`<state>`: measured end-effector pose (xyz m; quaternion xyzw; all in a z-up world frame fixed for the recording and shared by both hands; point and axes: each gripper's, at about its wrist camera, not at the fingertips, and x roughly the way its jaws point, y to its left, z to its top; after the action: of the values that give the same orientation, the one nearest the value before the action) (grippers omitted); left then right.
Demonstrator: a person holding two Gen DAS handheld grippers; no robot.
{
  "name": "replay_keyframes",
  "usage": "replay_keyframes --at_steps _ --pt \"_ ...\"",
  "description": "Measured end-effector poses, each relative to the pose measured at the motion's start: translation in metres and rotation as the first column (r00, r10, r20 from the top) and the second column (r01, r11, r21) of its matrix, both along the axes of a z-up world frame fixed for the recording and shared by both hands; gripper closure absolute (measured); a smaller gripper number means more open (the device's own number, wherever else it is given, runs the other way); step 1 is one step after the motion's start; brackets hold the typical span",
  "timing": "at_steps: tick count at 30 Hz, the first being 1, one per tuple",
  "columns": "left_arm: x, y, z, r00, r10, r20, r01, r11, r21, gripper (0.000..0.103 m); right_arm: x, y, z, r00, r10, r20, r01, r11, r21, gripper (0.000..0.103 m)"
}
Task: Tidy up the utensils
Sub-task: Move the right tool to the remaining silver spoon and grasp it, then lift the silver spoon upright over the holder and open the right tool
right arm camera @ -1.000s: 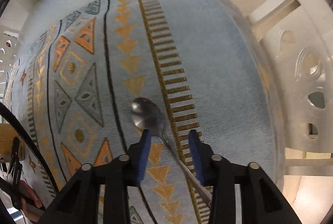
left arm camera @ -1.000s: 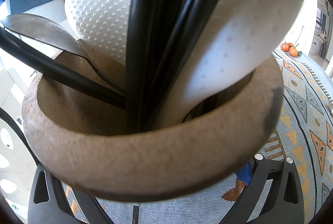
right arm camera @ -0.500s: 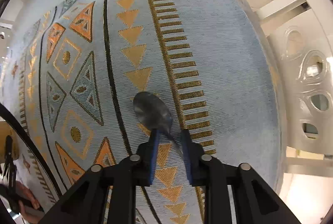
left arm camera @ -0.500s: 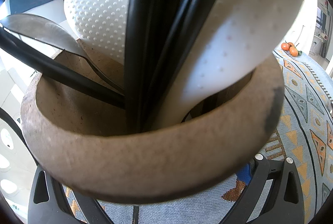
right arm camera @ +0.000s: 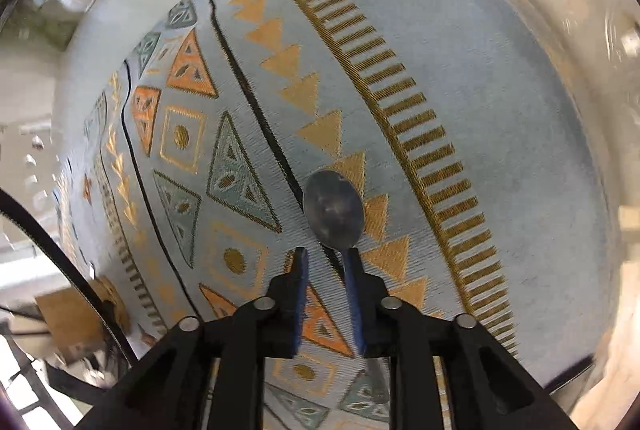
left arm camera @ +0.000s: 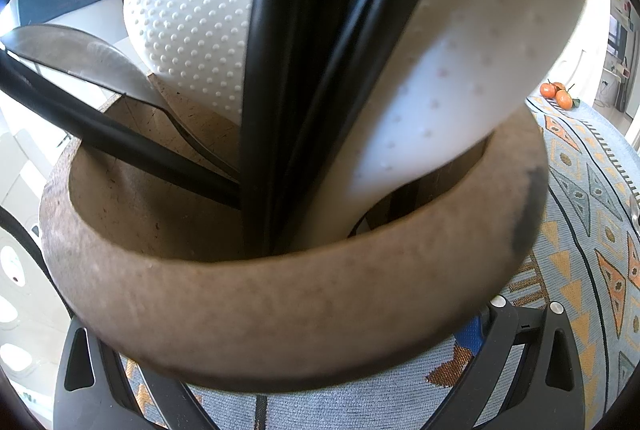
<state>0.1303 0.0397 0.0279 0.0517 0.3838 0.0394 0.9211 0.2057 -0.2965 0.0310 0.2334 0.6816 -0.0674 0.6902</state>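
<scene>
Your brown cork-like utensil holder [left arm camera: 280,310] hides the left gripper's fingertips and the lower ends of the black handles [left arm camera: 288,70]. The white dimpled spatula heads [left arm camera: 192,14] run off the top edge. The steel spoon [right arm camera: 334,210] hides its handle behind your right gripper [right arm camera: 326,262]; the grip is unclear.

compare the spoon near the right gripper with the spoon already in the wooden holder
The loose spoon shows its bowl face-on over the patterned cloth; the stored spoon leans out of the wooden holder, bowl up.
The loose spoon sits alone at the right gripper; the stored spoon is crowded by black handles and white dotted paddles.
Both are plain dull metal.
</scene>
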Motion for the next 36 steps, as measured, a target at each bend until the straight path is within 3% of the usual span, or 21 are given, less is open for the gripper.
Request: replay_keyframes --at_steps 3,6,8,11,17,19,21,23,27,31,33,36 --pt "0.000 0.000 0.000 1.000 0.000 0.000 0.000 1.000 0.000 0.001 0.005 0.005 0.005 0.999 0.039 0.027 -0.038 0.998 -0.041 0.065" --pt "0.000 0.000 0.000 1.000 0.000 0.000 0.000 1.000 0.000 0.001 0.006 0.007 0.011 0.995 0.070 0.068 -0.063 0.994 -0.095 0.058" --pt "0.000 0.000 0.000 1.000 0.000 0.000 0.000 1.000 0.000 0.001 0.008 0.007 0.018 0.988 0.125 0.085 -0.109 0.979 -0.172 0.058" --pt "0.000 0.000 0.000 1.000 0.000 0.000 0.000 1.000 0.000 0.001 0.016 0.018 0.005 0.975 0.212 0.062 -0.189 0.946 -0.265 0.058" --pt "0.000 0.000 0.000 1.000 0.000 0.000 0.000 1.000 0.000 0.001 0.015 0.014 -0.002 0.971 0.207 0.117 -0.179 0.960 -0.216 0.059" --pt "0.000 0.000 0.001 1.000 0.000 0.000 0.000 1.000 0.000 0.001 0.016 0.019 -0.001 0.971 0.212 0.110 -0.180 0.953 -0.243 0.060" --pt "0.000 0.000 0.001 1.000 0.000 0.000 0.000 1.000 0.000 0.001 0.019 0.027 -0.003 0.968 0.229 0.107 -0.195 0.946 -0.258 0.074" --pt "0.000 0.000 0.000 1.000 0.000 0.000 0.000 1.000 0.000 0.001 0.021 0.044 -0.005 0.962 0.258 0.083 -0.229 0.938 -0.260 0.074" --pt "0.000 0.000 0.001 1.000 0.000 0.000 0.000 1.000 0.000 0.001 0.026 0.071 -0.005 0.947 0.317 0.048 -0.277 0.885 -0.374 0.075" --pt "0.000 0.000 0.001 1.000 0.000 0.000 0.000 1.000 0.000 0.001 0.024 0.078 -0.003 0.954 0.295 0.047 -0.259 0.896 -0.360 0.076" --pt "0.000 0.000 0.001 1.000 0.000 0.000 0.000 1.000 0.000 0.001 0.016 0.081 0.001 0.958 0.283 0.041 -0.252 0.903 -0.349 0.090" --pt "0.000 0.000 0.001 1.000 0.001 0.000 -0.001 1.000 0.000 0.001 0.010 0.084 0.010 0.959 0.275 0.063 -0.247 0.926 -0.284 0.093"
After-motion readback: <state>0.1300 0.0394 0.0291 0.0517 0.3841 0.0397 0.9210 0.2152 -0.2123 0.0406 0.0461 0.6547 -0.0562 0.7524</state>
